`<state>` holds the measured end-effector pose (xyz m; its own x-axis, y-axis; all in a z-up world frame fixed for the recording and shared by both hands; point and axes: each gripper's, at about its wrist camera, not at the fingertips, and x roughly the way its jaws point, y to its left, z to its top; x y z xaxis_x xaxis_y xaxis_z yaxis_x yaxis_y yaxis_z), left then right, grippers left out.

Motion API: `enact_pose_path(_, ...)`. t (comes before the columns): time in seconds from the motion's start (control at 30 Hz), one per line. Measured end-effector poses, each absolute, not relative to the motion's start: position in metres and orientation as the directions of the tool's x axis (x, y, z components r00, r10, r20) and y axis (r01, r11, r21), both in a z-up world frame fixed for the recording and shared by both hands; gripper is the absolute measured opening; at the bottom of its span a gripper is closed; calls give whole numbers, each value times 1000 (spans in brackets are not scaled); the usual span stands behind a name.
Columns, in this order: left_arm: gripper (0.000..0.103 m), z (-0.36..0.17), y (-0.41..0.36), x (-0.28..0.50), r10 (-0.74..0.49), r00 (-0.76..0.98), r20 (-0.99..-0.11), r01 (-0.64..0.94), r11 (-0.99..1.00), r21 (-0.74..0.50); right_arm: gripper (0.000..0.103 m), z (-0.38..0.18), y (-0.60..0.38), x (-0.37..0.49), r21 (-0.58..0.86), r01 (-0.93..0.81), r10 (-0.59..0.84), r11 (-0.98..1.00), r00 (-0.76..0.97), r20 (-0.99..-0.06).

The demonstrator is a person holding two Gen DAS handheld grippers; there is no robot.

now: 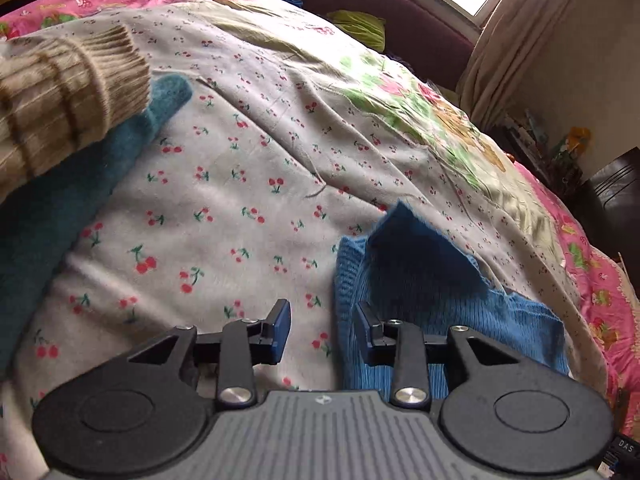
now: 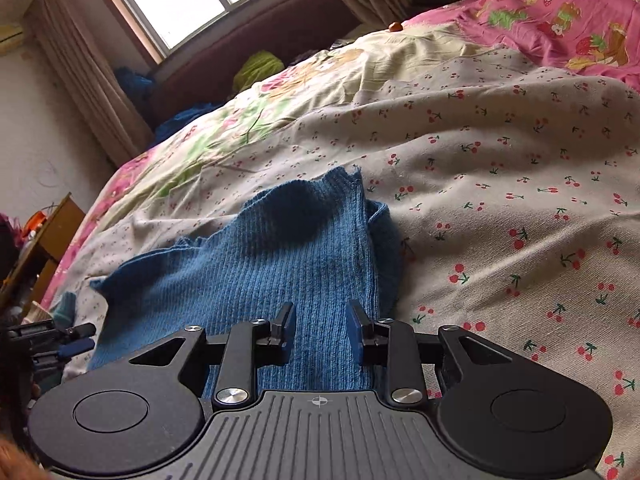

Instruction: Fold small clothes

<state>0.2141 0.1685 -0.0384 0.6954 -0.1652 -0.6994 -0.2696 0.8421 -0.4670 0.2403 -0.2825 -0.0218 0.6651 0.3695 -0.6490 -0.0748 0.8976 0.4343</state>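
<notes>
A blue ribbed knit garment [image 1: 416,280] [image 2: 288,248] lies partly folded on the cherry-print sheet [image 1: 224,184] [image 2: 500,184], with one corner standing up. My left gripper [image 1: 322,330] is open at the garment's left edge: its right finger is over the knit, its left finger over bare sheet. In the right wrist view, my right gripper [image 2: 320,332] hovers open above the near part of the blue knit, which lies flat below the gap and is not pinched. The left gripper [image 2: 60,340] also shows at the left edge of that view.
A teal garment [image 1: 60,208] with a beige striped knit piece [image 1: 68,92] on top lies at the left. A pink floral quilt [image 1: 592,280] [image 2: 560,12] surrounds the sheet. A maroon headboard [image 2: 248,52], green cloth [image 1: 360,28], curtains and a window stand beyond; furniture [image 2: 44,240] sits off the bed's side.
</notes>
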Motion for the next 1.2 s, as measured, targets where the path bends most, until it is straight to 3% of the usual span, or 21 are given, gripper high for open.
enact_pose_path(0.17, 53, -45, 153, 189, -215, 674, -706, -211, 860, -464, 33, -19, -284, 228, 393, -48, 315, 918, 689, -653)
enact_pose_path(0.37, 53, -46, 140, 185, -267, 668, -694, -154, 863, -480, 35, -25, -283, 224, 384, -55, 325, 922, 649, -688)
enact_pose_path(0.6, 51, -43, 131, 173, -307, 646, -699, -69, 888, -454, 35, -23, -285, 220, 431, -93, 382, 898, 650, -657)
enact_pose_path(0.8, 31, -44, 132, 172, -303, 652, -695, -69, 889, -452, 35, -24, -288, 216, 495, -135, 454, 858, 650, -609)
enact_pose_path(1.07, 28, -48, 128, 176, -316, 652, -689, -56, 887, -459, 34, -37, -281, 224, 512, -122, 470, 850, 615, -633)
enact_pose_path(1.13, 28, -49, 129, 179, -321, 649, -690, -62, 881, -468, 26, -39, -283, 226, 525, -94, 463, 846, 618, -635)
enact_pose_path(1.17, 28, -49, 130, 180, -320, 648, -691, -64, 881, -468, 16, -38, -285, 225, 530, -82, 460, 844, 620, -636)
enact_pose_path(1.2, 25, -48, 131, 179, -322, 648, -690, -63, 880, -470, 14, -36, -288, 224, 540, -71, 462, 838, 620, -635)
